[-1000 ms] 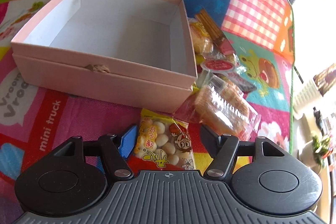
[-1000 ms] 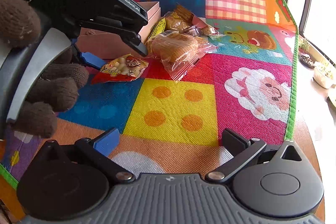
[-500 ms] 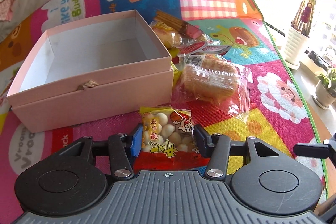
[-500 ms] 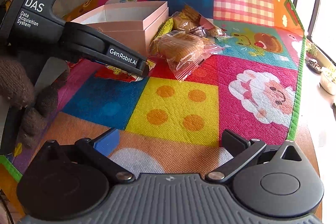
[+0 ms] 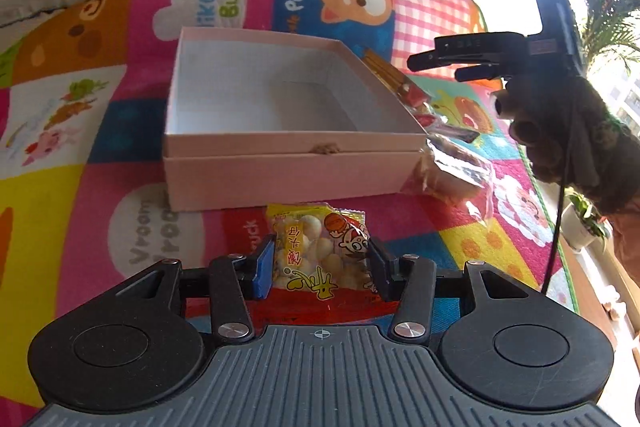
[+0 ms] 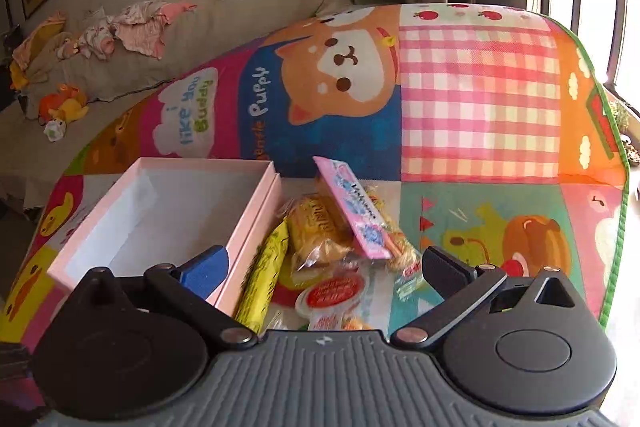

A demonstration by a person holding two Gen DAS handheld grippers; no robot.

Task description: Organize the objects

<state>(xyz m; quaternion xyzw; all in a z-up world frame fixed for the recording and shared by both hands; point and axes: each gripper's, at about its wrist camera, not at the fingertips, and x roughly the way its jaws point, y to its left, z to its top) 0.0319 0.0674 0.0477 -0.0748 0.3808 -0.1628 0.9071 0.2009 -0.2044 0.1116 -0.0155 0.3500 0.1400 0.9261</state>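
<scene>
The left gripper is closing, its pads pressed on the snack packet just before the empty pink box on the cartoon mat. The right gripper, jaws wide but closing and holding nothing, hovers over the heap of snacks beside the box.

Closing left gripper on yellow snack bag, pads now touching both sides, bag lifted w/ it nearer pink box, swinging right gripper over to snack pile beside box, jaws narrowing, nothing betw. them.
</scene>
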